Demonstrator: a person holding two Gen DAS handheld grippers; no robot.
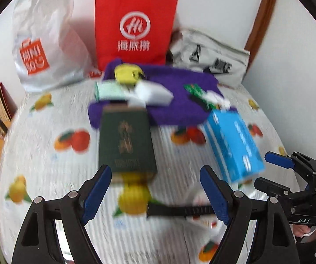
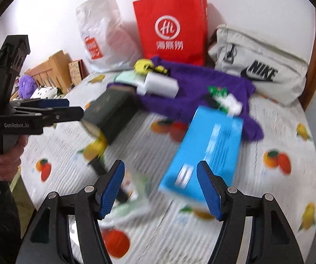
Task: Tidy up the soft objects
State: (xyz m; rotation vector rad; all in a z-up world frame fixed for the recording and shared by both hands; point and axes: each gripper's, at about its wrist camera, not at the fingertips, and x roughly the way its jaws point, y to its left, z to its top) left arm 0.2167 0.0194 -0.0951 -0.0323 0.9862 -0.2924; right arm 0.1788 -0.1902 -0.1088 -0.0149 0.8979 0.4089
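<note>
A purple cloth (image 1: pixel 175 96) (image 2: pixel 202 88) lies spread on the fruit-print bed sheet (image 1: pixel 48 160) (image 2: pixel 278 198), with small items on it: a yellow object (image 1: pixel 126 73) (image 2: pixel 144 66), a white block (image 1: pixel 153 93) (image 2: pixel 161 84), a mint packet (image 1: pixel 108 90). A dark green box (image 1: pixel 126 140) (image 2: pixel 111 115) and a blue box (image 1: pixel 235 145) (image 2: pixel 206 151) lie nearer. My left gripper (image 1: pixel 155 189) is open just short of the green box. My right gripper (image 2: pixel 160 187) is open at the blue box's near end. Both views are blurred.
A red paper bag (image 1: pixel 135 26) (image 2: pixel 172 28), a white Miniso plastic bag (image 1: pixel 46 37) (image 2: pixel 102 35) and a grey Nike bag (image 1: pixel 210 55) (image 2: pixel 259 66) stand along the wall. A black strap (image 1: pixel 180 210) lies on the sheet. Cardboard boxes (image 2: pixel 54 68) sit left of the bed.
</note>
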